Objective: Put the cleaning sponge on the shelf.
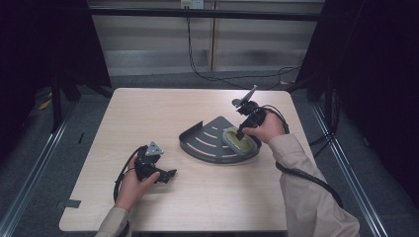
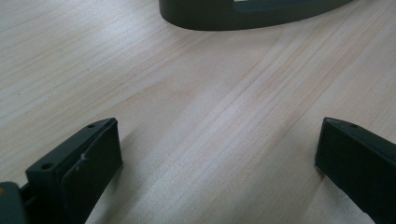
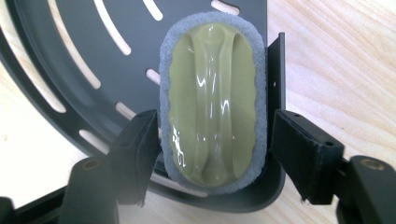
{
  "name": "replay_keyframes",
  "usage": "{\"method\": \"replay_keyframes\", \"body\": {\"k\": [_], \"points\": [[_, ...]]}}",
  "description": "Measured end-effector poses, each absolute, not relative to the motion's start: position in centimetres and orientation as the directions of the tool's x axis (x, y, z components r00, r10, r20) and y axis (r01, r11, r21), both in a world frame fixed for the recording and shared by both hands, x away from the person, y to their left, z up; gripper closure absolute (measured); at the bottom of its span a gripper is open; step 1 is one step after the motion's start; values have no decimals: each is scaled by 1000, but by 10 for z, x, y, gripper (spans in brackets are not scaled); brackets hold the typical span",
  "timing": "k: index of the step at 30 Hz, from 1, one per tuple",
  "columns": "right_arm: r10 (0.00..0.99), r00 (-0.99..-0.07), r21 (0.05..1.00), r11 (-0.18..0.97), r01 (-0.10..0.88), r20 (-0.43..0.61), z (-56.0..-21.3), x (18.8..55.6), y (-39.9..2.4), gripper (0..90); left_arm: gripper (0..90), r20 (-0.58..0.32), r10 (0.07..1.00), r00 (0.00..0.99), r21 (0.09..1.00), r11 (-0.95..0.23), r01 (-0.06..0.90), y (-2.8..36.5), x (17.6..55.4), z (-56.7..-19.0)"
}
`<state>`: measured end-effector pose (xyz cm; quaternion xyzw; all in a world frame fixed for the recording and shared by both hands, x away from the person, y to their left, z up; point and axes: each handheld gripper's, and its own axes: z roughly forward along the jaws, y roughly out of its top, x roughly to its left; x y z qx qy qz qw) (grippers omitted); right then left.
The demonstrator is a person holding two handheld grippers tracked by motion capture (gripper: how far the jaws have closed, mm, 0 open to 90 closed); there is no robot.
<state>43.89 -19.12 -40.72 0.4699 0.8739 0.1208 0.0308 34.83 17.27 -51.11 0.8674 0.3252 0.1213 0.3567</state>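
A dark grey fan-shaped slotted tray (image 1: 205,140) lies in the middle of the table. At its right end rests an oval scrubber (image 1: 240,140) with a glossy olive-green top and a grey foam rim (image 3: 212,102). My right gripper (image 1: 240,133) points down over it; in the right gripper view its jaws (image 3: 215,123) stand open on either side of the scrubber, with the right jaw outside the tray's wall (image 3: 279,70). My left gripper (image 1: 169,174) rests open at the table's front left, nothing between its jaws (image 2: 217,126).
The tray's curved wall (image 2: 224,14) lies ahead of the left gripper across bare wood. Cables (image 1: 301,175) trail from both grippers. Beyond the table's far edge run a black cable (image 1: 217,76) and a metal rail (image 1: 197,12).
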Motion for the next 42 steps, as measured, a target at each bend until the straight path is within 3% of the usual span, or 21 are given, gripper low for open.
{"method": "replay_keyframes", "body": {"k": [35, 42], "points": [[794, -604, 257, 571, 779, 68, -399, 394, -219, 148, 0, -17, 653, 757, 699, -533, 476, 172, 348, -511], [793, -603, 252, 569, 783, 82, -402, 384, -227, 148, 0, -23, 652, 758, 699, -531, 478, 172, 348, -511]]}}
